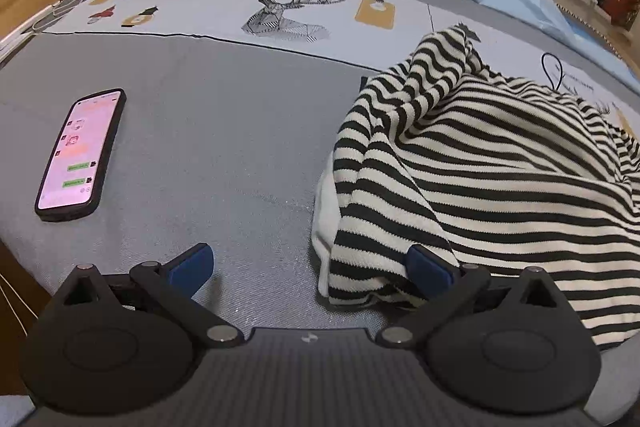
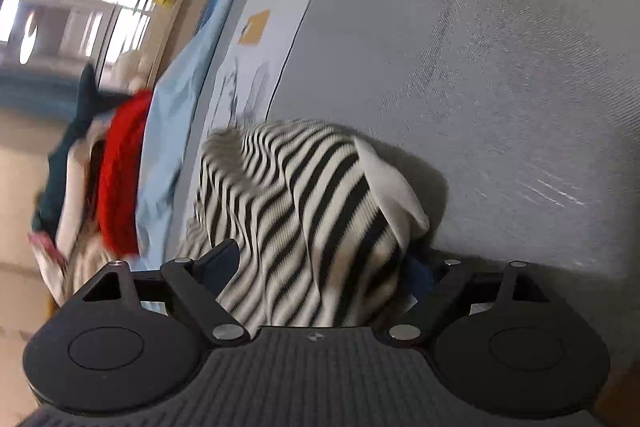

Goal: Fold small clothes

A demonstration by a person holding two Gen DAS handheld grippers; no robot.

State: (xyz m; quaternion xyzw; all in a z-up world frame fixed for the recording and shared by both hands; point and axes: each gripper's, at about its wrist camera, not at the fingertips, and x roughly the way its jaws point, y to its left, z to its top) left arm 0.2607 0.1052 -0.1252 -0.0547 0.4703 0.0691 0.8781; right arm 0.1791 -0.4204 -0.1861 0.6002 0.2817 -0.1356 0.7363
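Striped top [image 1: 480,163] lay bunched on the grey bed cover [image 1: 224,131], right of the phone [image 1: 80,151]; both grippers wide, left gripper [image 1: 316,267] at its near hem, right gripper [image 2: 320,267] straddling cloth — pinch one layer only, then spread flat.

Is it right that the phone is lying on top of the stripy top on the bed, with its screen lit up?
Not quite. The phone is lit, but it lies on the grey bed cover, well apart from the stripy top. The left wrist view shows this.
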